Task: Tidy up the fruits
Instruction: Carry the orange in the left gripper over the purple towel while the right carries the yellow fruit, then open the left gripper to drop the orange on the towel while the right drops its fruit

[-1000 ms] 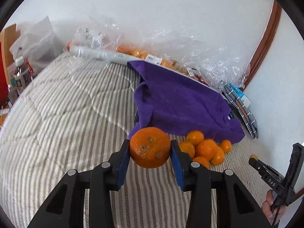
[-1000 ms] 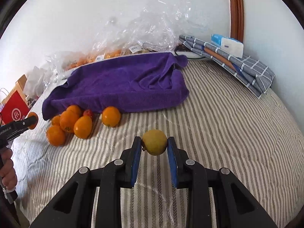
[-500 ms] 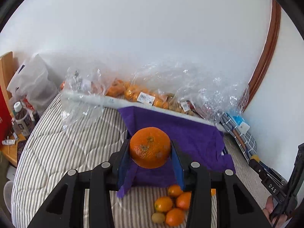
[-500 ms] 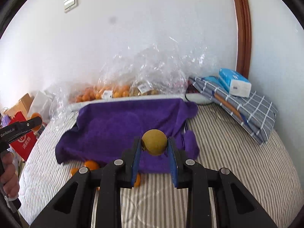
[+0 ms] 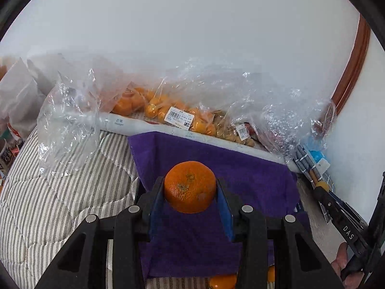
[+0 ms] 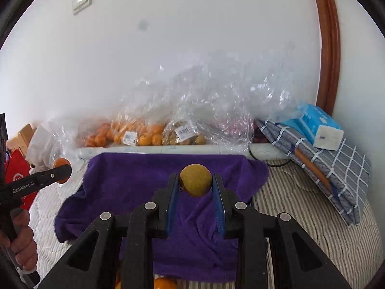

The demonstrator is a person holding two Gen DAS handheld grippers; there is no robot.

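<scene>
Two handheld grippers are raised above a bed covered with a striped quilt (image 5: 60,204), each carrying a piece of fruit. The left gripper (image 5: 190,192) has its two blue-lined jaws pressed against the sides of a large orange (image 5: 190,186), which sits clear of the bedding with a purple towel (image 5: 240,183) spread underneath and behind it. The right gripper (image 6: 195,185) is clamped in the same way on a smaller, round yellowish-brown fruit (image 6: 195,180), also lifted above the purple towel. From the right wrist view, the left gripper appears at the far left edge, with the orange visible at its tip and a hand wrapped around its handle. From the left wrist view, the right gripper shows at the lower right edge, with its fruit at the tip. A few loose oranges (image 5: 222,281) peek out on the quilt at the near edge of the towel, partly hidden by the gripper bodies. Along the white wall at the far side of the bed lie clear plastic bags (image 6: 149,130) filled with oranges and paler small fruit, bearing price labels. To the right, a folded grey checked cloth (image 6: 336,168) leans by the wall with a blue and white tissue pack (image 6: 317,126) resting on it.
</scene>
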